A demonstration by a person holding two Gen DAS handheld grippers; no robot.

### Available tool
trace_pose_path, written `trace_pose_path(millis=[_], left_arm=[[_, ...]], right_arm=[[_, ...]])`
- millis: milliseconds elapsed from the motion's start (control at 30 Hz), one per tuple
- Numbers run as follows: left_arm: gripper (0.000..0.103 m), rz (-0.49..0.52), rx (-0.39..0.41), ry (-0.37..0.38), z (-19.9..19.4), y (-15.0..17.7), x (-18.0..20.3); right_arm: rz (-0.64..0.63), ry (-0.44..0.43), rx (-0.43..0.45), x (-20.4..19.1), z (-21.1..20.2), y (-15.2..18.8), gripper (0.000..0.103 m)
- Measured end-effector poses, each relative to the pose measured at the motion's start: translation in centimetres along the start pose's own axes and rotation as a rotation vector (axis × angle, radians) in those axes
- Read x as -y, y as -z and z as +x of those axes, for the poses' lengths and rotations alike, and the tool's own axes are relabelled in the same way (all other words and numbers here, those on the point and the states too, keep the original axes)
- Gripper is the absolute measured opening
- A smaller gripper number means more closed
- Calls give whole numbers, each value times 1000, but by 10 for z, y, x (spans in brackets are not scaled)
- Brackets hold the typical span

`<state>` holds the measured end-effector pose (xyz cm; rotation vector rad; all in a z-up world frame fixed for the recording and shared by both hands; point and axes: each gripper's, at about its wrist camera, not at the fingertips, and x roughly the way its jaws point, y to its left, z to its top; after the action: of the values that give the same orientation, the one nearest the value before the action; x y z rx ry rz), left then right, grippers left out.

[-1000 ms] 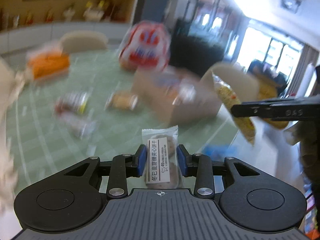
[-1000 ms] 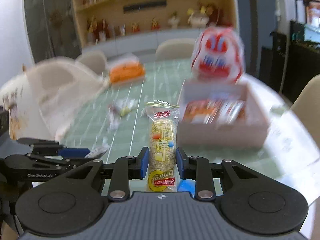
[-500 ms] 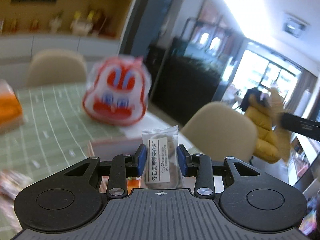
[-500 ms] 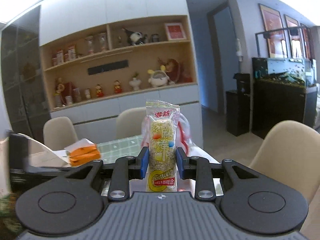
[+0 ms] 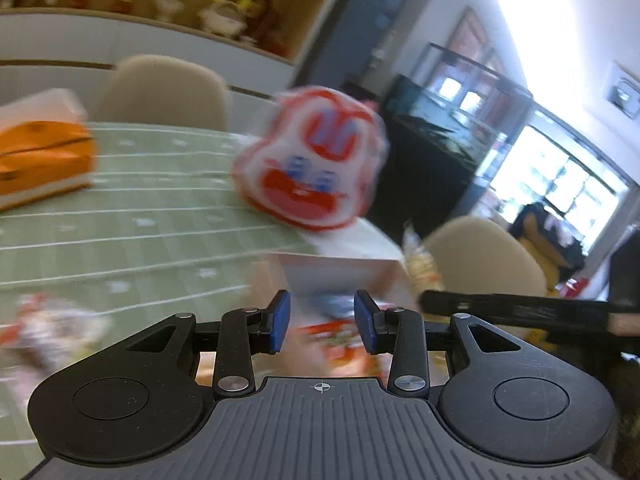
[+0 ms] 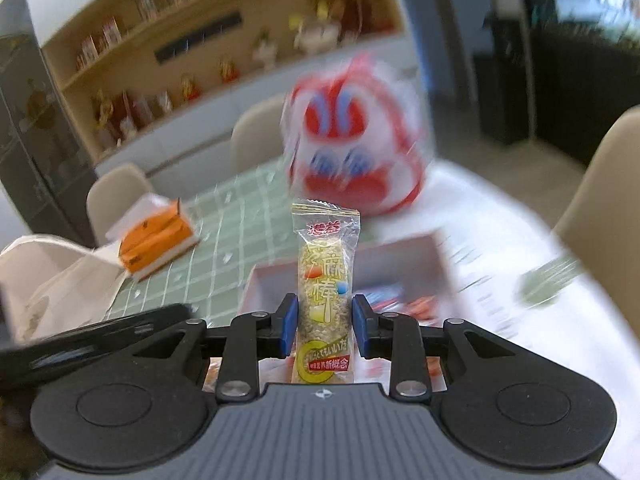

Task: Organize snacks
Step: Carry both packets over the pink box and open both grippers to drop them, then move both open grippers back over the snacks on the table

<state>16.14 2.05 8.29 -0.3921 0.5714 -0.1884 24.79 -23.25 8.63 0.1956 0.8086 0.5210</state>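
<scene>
The left gripper [image 5: 322, 322] gapes empty above the box [image 5: 344, 268]. The right gripper [image 6: 325, 330] pinches a cereal bar [image 6: 325, 280] upright just before the box [image 6: 400, 258]. This looks like the drop-off step; next, carry the bar over the box and release.

Beige chair [image 5: 164, 88], shelf w/ figurines [image 6: 224, 36].
</scene>
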Motion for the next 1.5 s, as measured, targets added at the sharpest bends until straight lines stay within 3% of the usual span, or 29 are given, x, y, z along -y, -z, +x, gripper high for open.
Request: trace_pose_path(millis=[67,167,400,733,833,933,1067,1200,1267,1333,1500], left_arm=[[40,-32,8,-61,-15,3,-25],[40,-96,35,-167,-42,11,-66],[40,-245,34,-286,-80,31,-139],[40,-255,-18,-299,-104,59,-161],[40,-259,-40,-317,-110,70,-166],[38,-265,-44,-296,-117,80,-172],[38,-276,-38,-271,-124,82,-176],[38,-276,-37,-249,-126,80,-176],[38,-280,-37,-239,-127,79,-176],[38,-277,-34,-238,-127,79,-175],[38,-245,-45,-219,-123,81,-166]], right_arm=[[5,4,-37,-10,21,2,33],[-18,32,-25,-29,29,5,57],[-129,31,1,-83,15,18,60],[-248,-78,-139,-174,77,60,61],[-238,-110,-139,-200,101,57,68],[-271,-79,-114,-231,130,52,75],[-337,-2,-122,-261,169,46,75],[-330,1,-242,-258,199,44,76],[-344,-21,-248,-254,189,48,76],[-340,-40,-267,-247,173,55,68],[-350,-56,-287,-220,119,78,33]])
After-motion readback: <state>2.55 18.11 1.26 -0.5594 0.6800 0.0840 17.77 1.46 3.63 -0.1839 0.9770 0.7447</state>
